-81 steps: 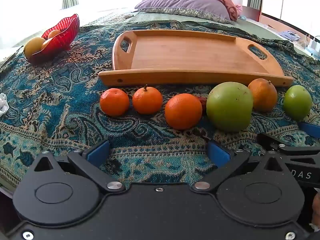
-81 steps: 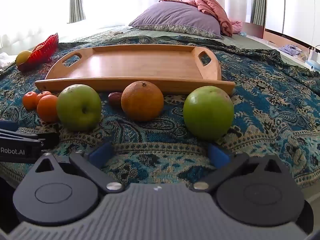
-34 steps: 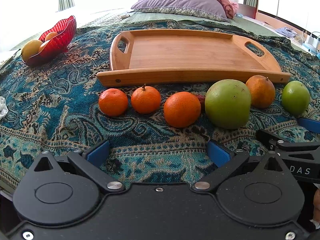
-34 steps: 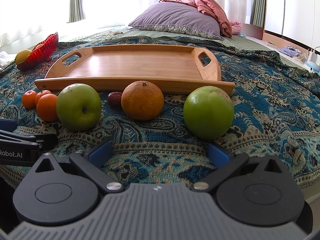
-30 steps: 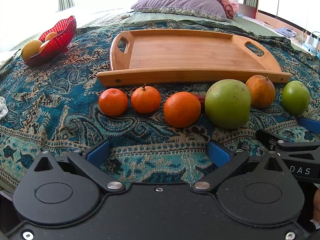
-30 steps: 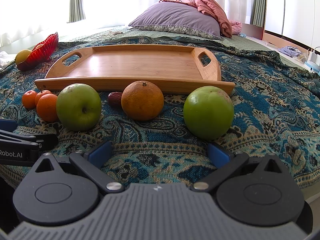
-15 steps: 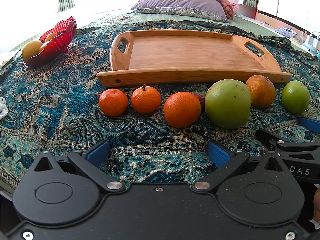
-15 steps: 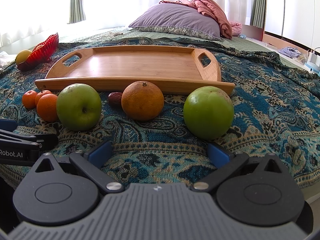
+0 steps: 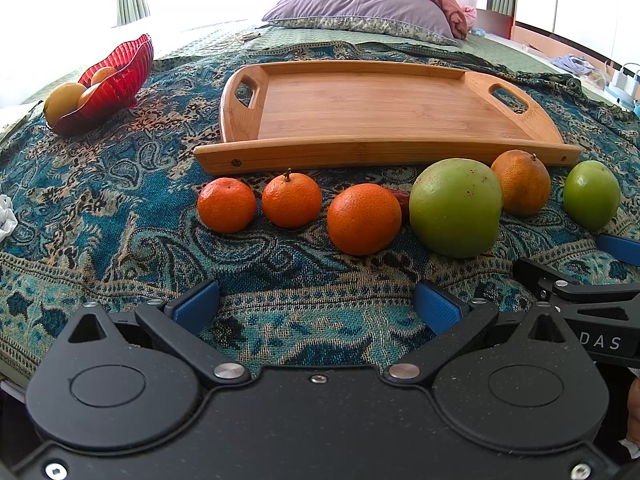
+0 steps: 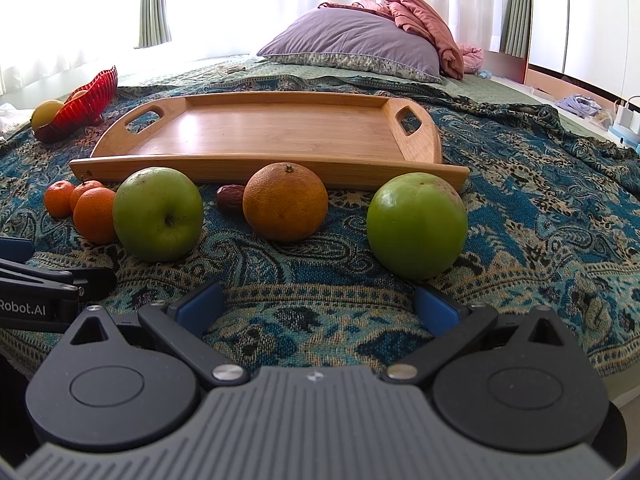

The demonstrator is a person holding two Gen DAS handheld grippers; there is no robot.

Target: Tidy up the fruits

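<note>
A row of fruit lies on the patterned cloth in front of an empty wooden tray [image 9: 384,104] [image 10: 276,128]. From the left: three small oranges [image 9: 227,205] [image 9: 291,200] [image 9: 363,219], a big green apple [image 9: 455,207] [image 10: 158,214], a small dark red date [image 10: 231,198], a duller orange [image 9: 521,182] [image 10: 285,201] and a second green apple [image 9: 591,194] [image 10: 417,225]. My left gripper [image 9: 316,306] is open and empty, short of the small oranges. My right gripper [image 10: 318,306] is open and empty, short of the dull orange and right apple.
A red glass bowl [image 9: 116,80] [image 10: 86,104] holding yellow-orange fruit sits at the far left. A purple pillow [image 10: 352,46] and pink blanket lie behind the tray. The bed's front edge is just below the grippers. White crumpled paper [image 9: 6,216] lies at the left edge.
Almost nothing has changed. Both grippers stay open and hover in place with only a slight camera drift. No fruit has moved.
</note>
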